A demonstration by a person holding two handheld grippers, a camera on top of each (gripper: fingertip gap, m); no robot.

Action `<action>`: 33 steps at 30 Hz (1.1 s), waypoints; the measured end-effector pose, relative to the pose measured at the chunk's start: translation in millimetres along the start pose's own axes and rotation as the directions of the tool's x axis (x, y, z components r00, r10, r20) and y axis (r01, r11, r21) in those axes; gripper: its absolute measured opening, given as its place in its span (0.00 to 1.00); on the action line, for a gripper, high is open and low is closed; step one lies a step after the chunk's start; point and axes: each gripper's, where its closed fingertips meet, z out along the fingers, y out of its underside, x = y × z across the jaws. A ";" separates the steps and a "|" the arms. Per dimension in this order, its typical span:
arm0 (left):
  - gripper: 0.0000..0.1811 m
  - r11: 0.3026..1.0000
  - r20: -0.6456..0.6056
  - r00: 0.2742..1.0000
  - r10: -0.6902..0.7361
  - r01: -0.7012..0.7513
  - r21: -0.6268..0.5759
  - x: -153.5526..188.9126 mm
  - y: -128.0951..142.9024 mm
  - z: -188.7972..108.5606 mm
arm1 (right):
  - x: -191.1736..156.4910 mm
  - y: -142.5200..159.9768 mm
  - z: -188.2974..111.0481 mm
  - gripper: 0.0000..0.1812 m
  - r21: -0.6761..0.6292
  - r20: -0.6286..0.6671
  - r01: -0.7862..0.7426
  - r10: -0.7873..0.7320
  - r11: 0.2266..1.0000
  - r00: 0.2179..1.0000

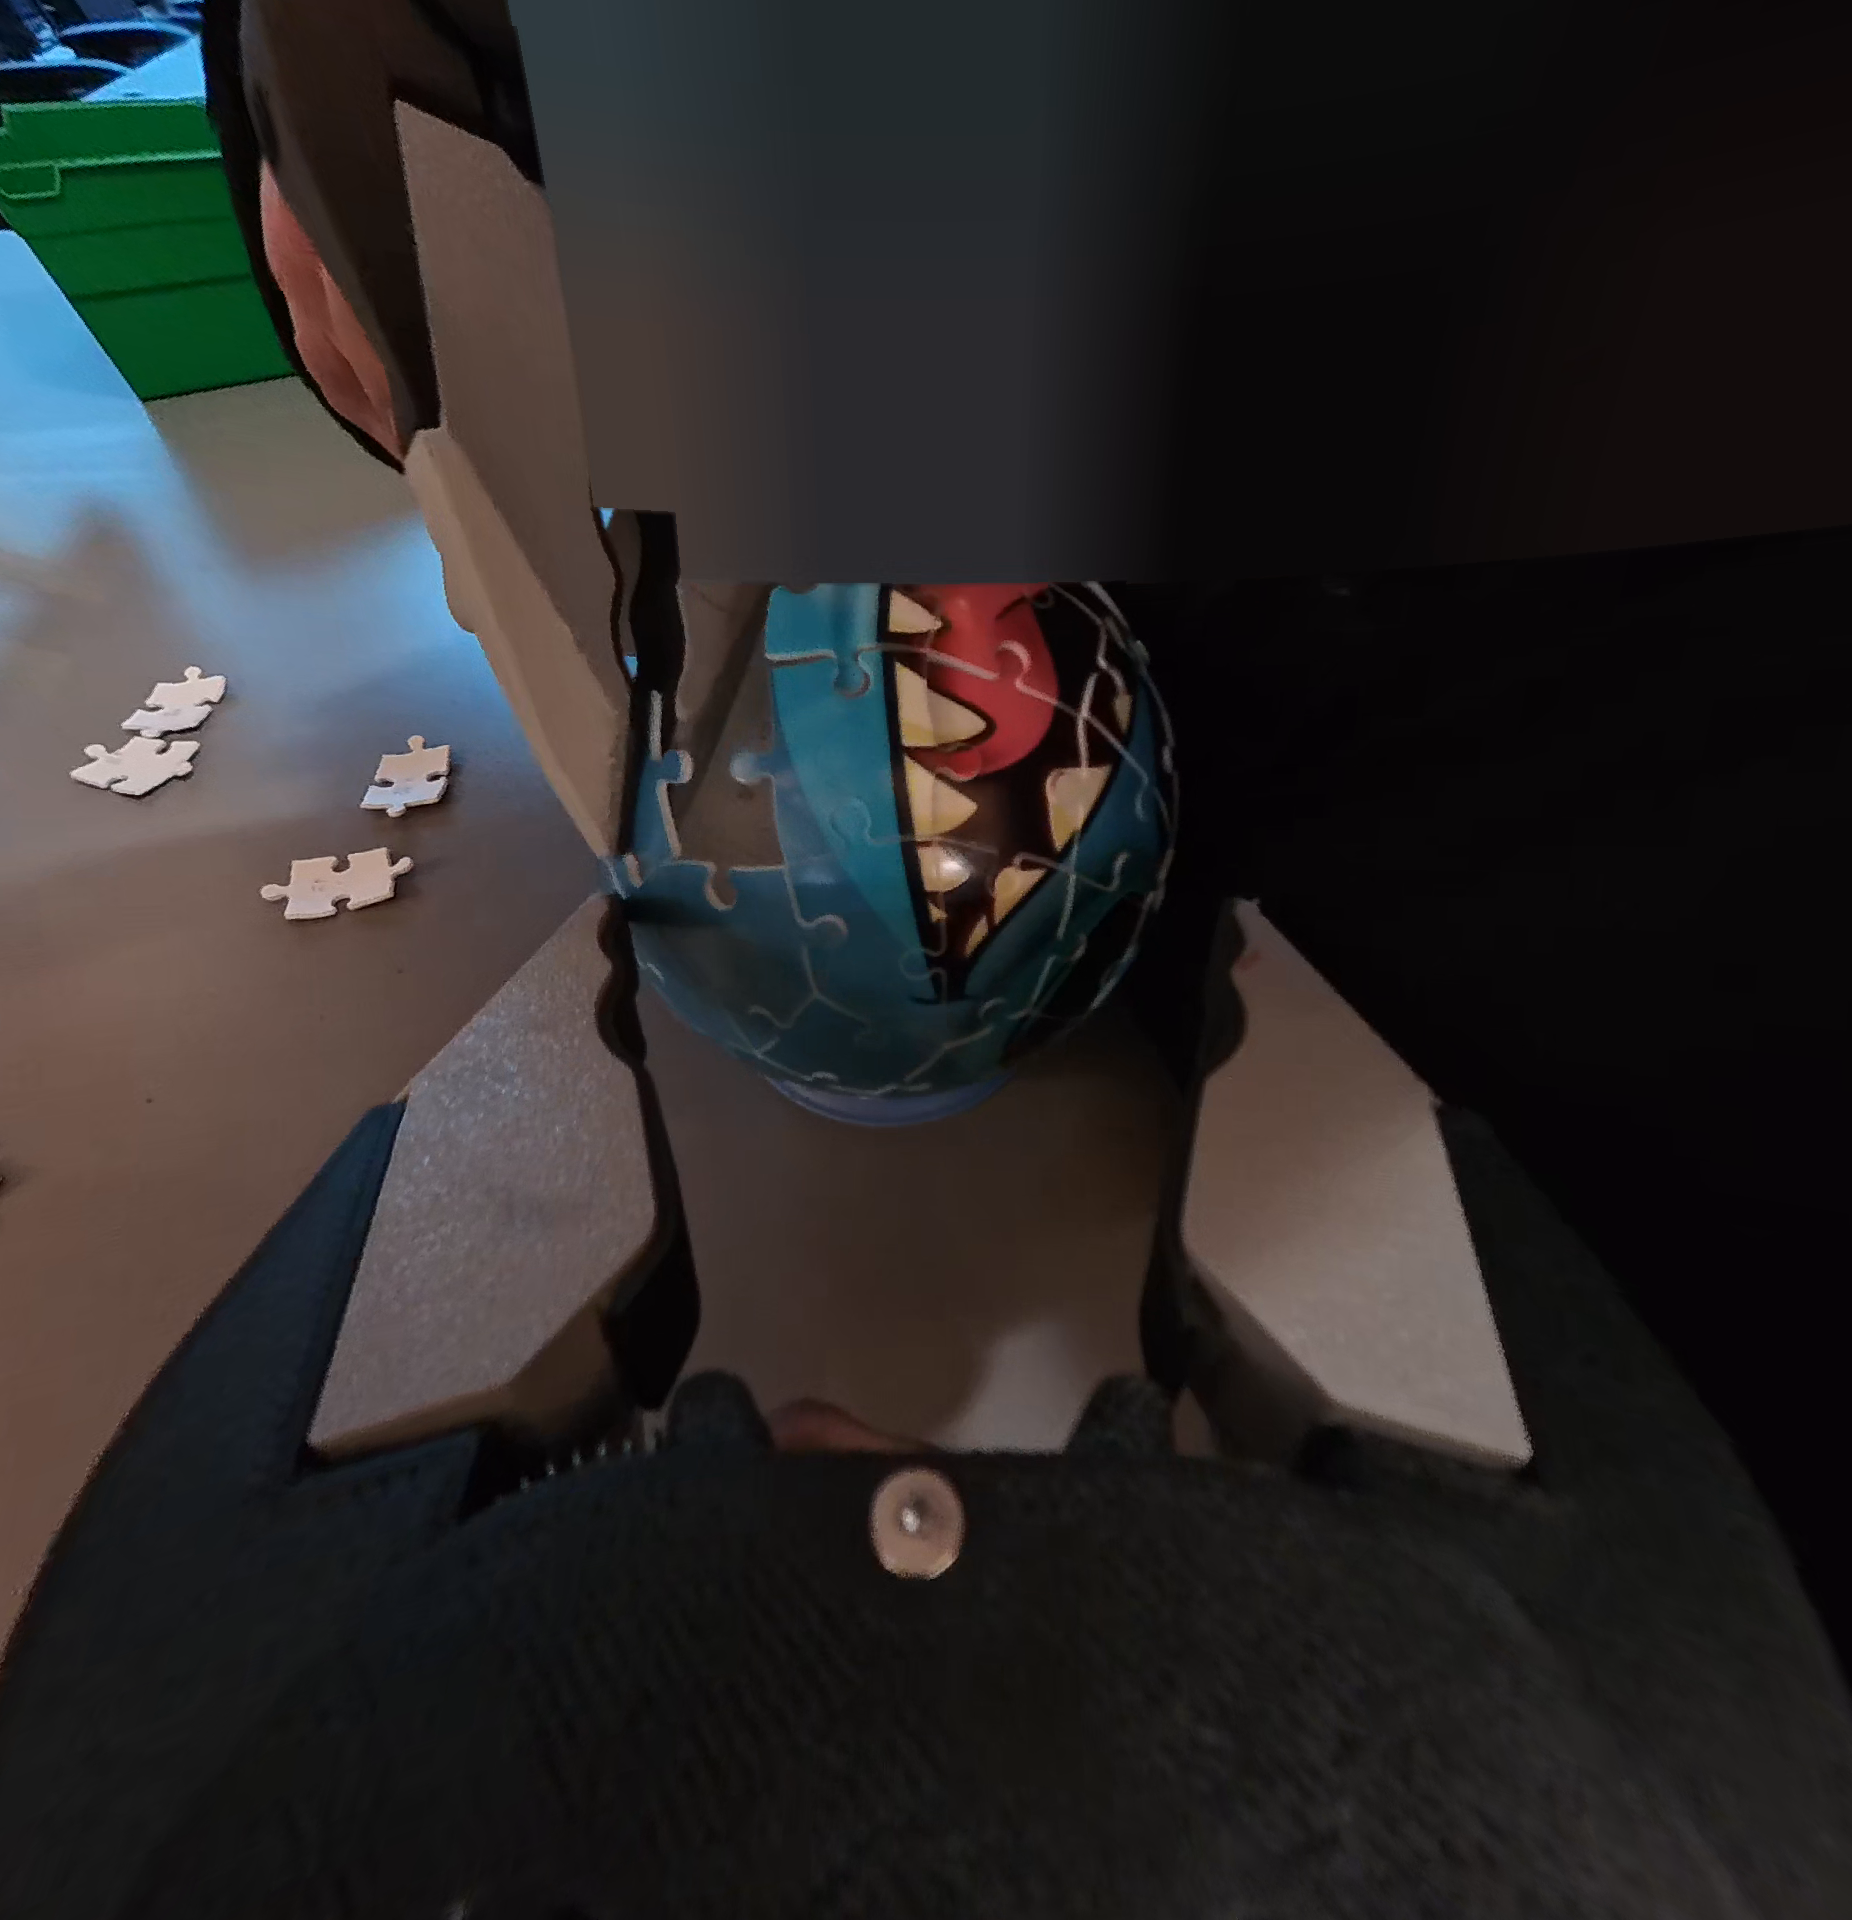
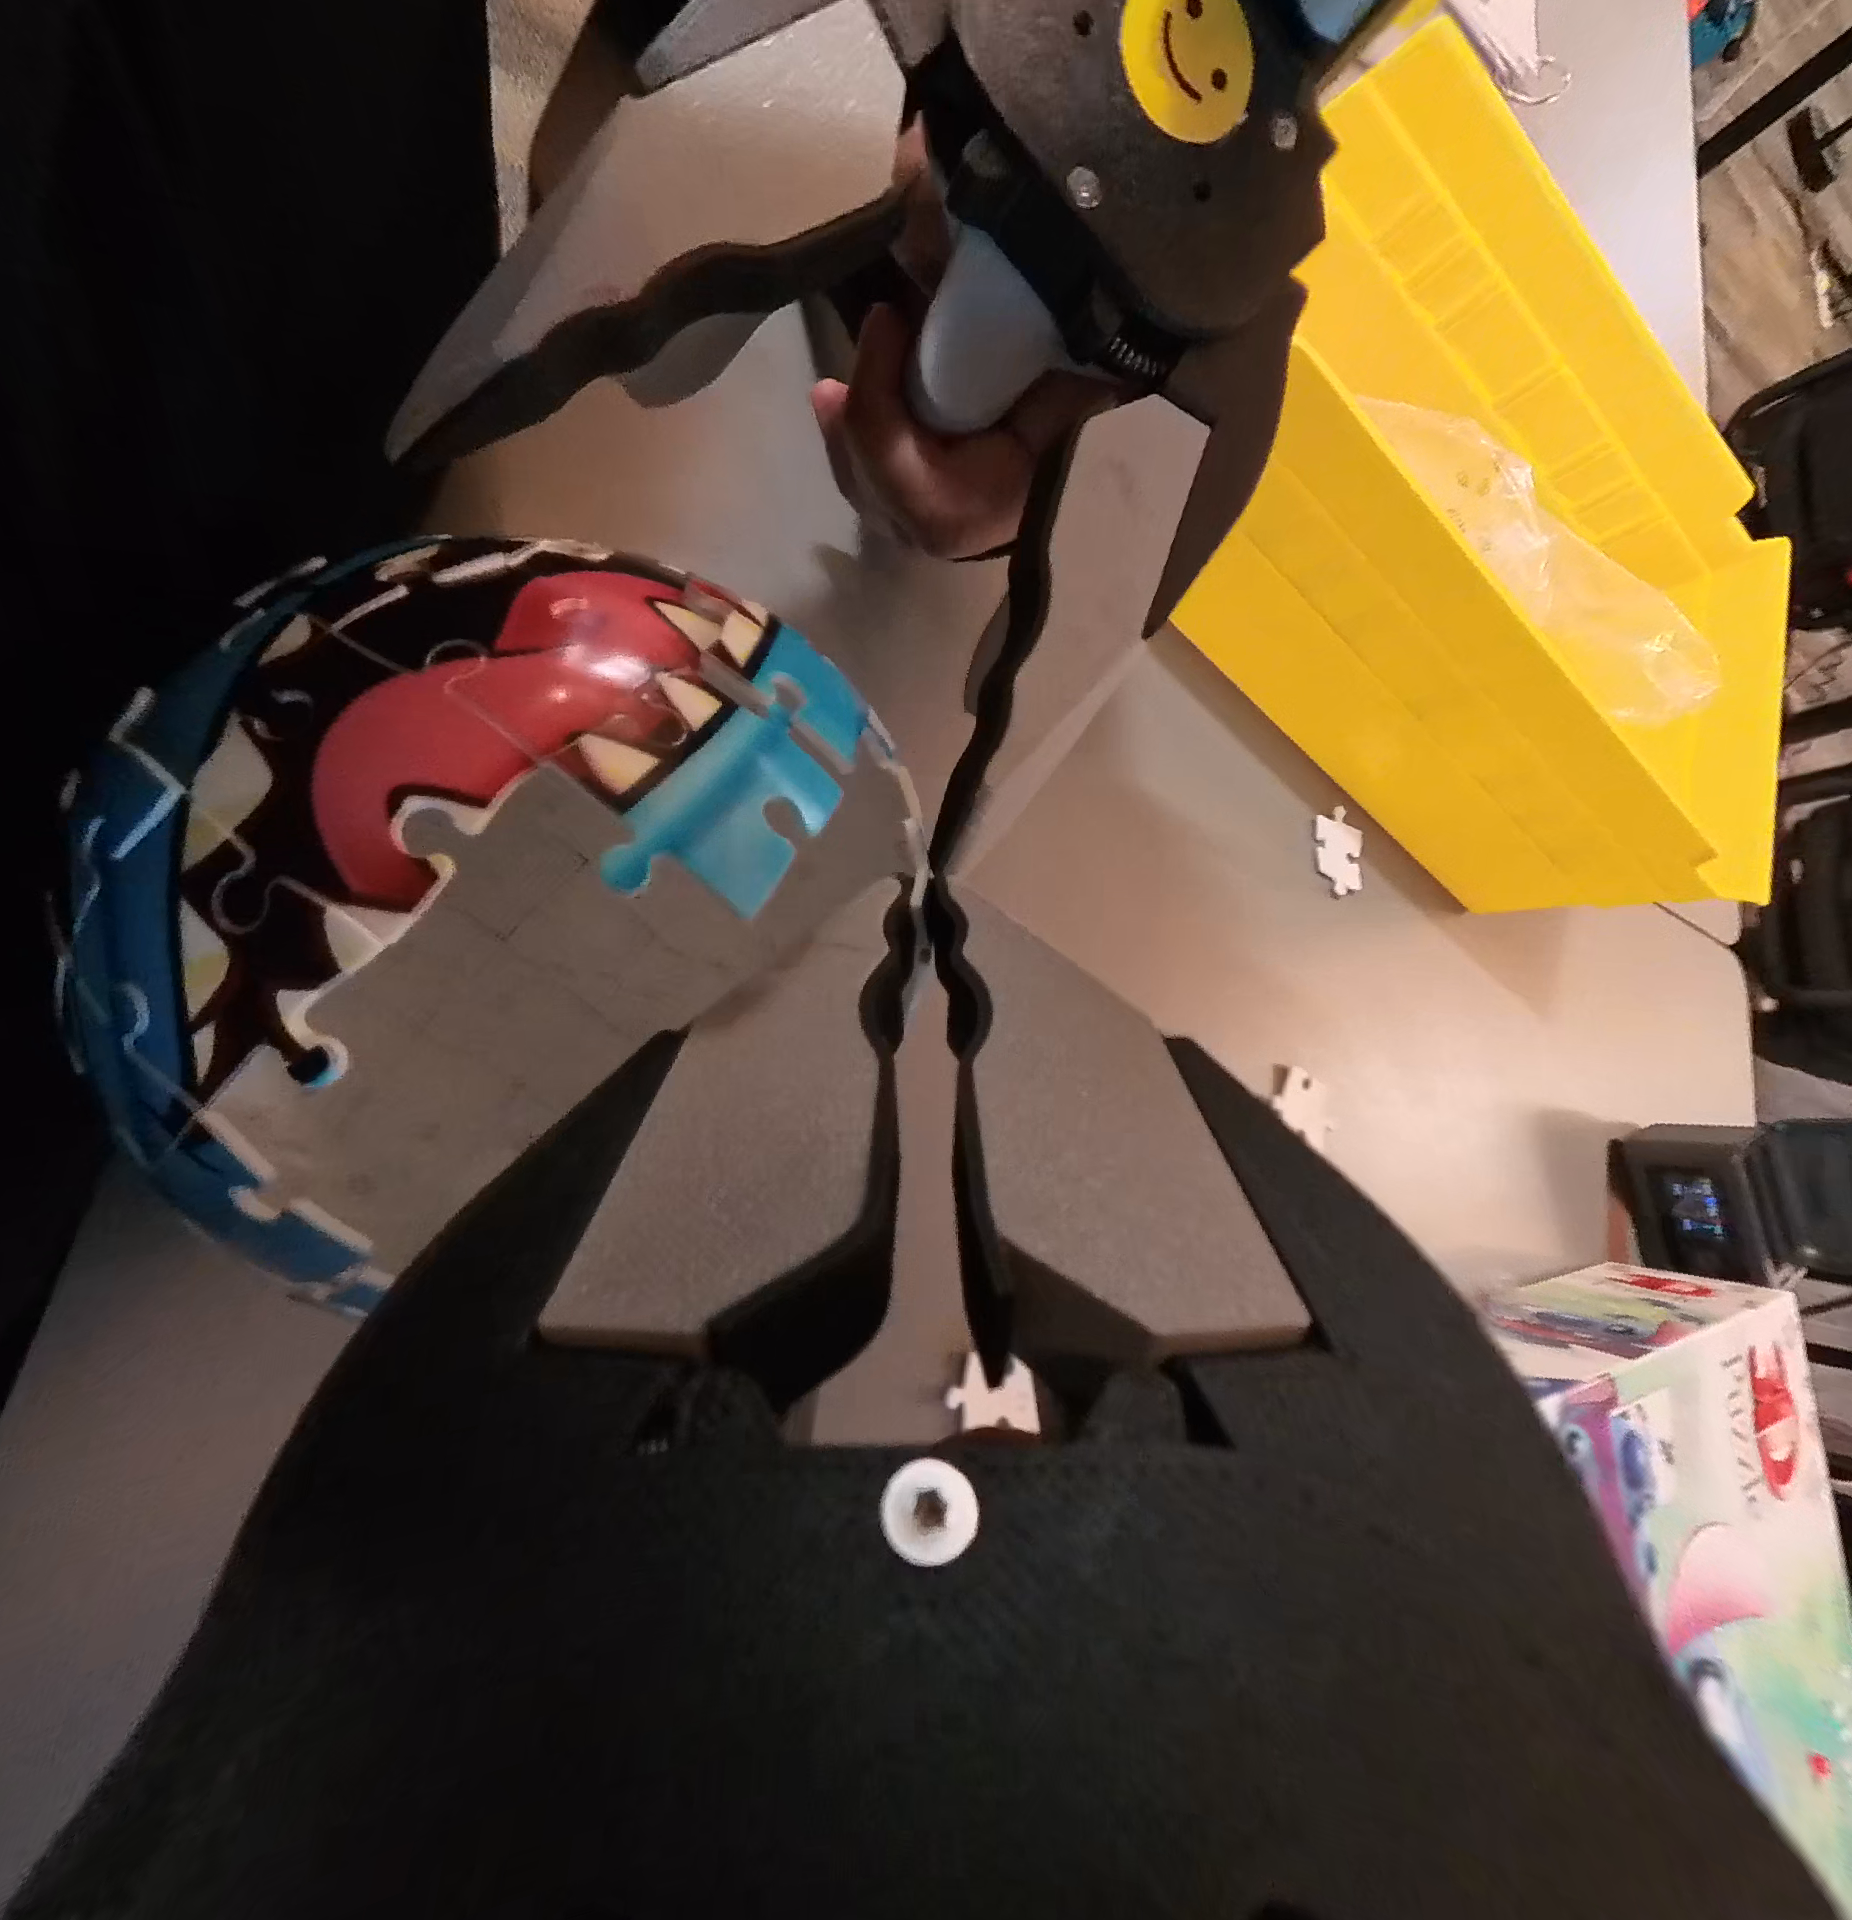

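Blue hollow puzzle ball (image 1: 901,862), light, brittle at its seams, sits between my left fingers (image 1: 906,935), spread; my right fingers (image 2: 927,935) pinch a small piece, its edge beside them.

Grey table (image 1: 174,987) bears loose white puzzle pieces (image 1: 335,883); green bin (image 1: 122,239); yellow bin (image 2: 1473,582).

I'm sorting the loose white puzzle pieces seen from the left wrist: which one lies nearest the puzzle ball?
The single white piece, right-most of the cluster, lies nearest the puzzle ball; the others lie farther left.
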 end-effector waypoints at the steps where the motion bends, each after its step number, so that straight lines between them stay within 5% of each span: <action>1: 0.60 1.000 0.007 1.000 0.011 -0.011 -0.008 -0.1 0.7 0.5 | 0.0 0.0 -0.1 0.00 0.006 0.008 -0.023 0.023 1.000 1.000; 9: 0.61 0.999 0.004 0.999 0.041 -0.041 -0.029 4.1 1.2 0.8 | -0.4 -2.8 -2.3 0.00 0.044 0.081 -0.139 0.135 0.989 0.988; 22: 0.59 0.999 0.019 0.999 0.036 -0.035 -0.016 0.8 1.5 0.4 | 1.2 -1.1 -2.4 0.00 -0.057 -0.070 0.168 -0.172 0.984 0.983; 33: 0.58 0.999 0.023 0.999 0.039 -0.039 -0.005 0.5 -0.6 -0.5 | 0.8 -3.2 -5.6 0.00 -0.023 -0.072 0.122 -0.123 0.992 0.990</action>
